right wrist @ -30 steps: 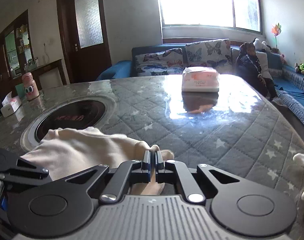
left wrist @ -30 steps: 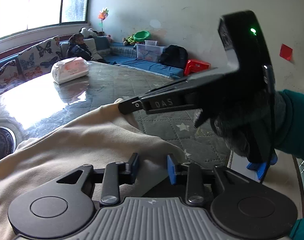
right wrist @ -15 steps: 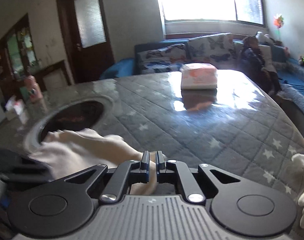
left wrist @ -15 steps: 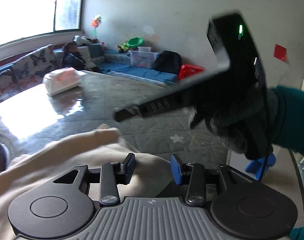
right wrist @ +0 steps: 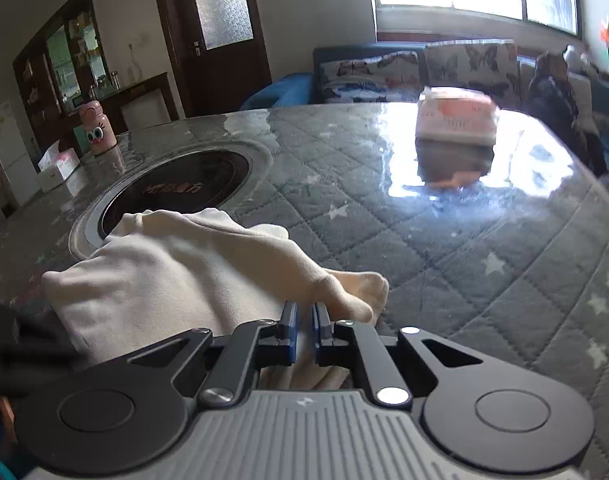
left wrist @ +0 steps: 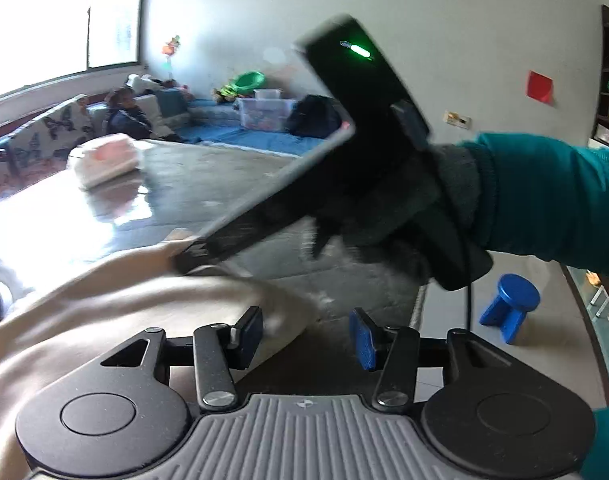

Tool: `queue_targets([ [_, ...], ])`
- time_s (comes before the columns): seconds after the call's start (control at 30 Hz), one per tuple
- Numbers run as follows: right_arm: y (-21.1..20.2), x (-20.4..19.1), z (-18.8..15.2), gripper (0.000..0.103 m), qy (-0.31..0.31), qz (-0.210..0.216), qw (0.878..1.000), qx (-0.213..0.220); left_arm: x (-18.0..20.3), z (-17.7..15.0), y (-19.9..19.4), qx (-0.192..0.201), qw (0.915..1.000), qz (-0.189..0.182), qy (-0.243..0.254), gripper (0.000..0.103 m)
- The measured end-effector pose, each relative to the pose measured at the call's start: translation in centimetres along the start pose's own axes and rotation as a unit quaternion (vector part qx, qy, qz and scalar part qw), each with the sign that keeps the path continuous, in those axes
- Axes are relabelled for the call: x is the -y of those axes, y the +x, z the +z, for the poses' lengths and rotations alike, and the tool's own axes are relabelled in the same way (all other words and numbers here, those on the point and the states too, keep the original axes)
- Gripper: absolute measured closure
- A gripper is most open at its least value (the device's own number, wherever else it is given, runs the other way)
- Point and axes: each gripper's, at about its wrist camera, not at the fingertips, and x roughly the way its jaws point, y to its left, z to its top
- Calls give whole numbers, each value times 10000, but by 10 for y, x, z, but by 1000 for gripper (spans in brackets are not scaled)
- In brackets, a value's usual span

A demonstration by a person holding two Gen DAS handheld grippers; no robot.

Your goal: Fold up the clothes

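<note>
Two grippers are on one cream garment [right wrist: 176,276], which lies bunched on the quilted table [right wrist: 444,248], w/ its far end lapping the rim of the round black hob [right wrist: 172,188] at about 10 o'clock in the right wrist view.

What changed over the last sec: the left gripper [left wrist: 306,338] let go. A sec ago its blue pads stood narrow w/ cloth just ahead of them; now the jaws are opening, roughly half wide, and only the garment's edge sits by the left pad [left wrist: 250,330]. The right pad is over bare table, nothing pinched. The right gripper [right wrist: 303,326] has stayed clamped, fingers nearly together w/ a thin fold of cream cloth between them, no real change. In the left wrist view its tip [left wrist: 188,256] now presses down on the cloth at about 9 o'clock of centre, whereas it sat higher and flatter a sec ago; that frame is motion-blurred, so exact contact is hard to read.

Meaning, as I judge it: one fold looks laid down and released on the left side, while the right side pins or carries the cloth. Fold not finished, as the garment is lumpy, not flat. Next prob. a regrip by the left.

The tissue pack [right wrist: 456,120] at 1 o'clock is well apart, no issue.
</note>
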Motion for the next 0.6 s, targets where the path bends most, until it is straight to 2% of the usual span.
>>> queue_targets([
  [0.1, -10, -10, 0, 93, -100, 32, 9998, 162, -22, -5, -32, 201, 9985, 350, -372, 52],
  [0.2, -13, -19, -1, 93, -127, 55, 9996, 264, -54, -10, -54, 321, 9921, 853, -860, 52],
  [0.37, -13, -34, -8, 91, -160, 131, 9992, 342, -93, -33, -67, 43, 9771, 1542, -1468, 52],
  [0.47, -11, -41, -15, 86, -259, 136, 9992, 288, -105, -48, -73, -110, 9698, 1781, -1664, 53],
  [0.6, -10, -44, -22, 84, -350, 95, 9991, 210, -112, -58, -83, -91, 9676, 1863, -1704, 53],
])
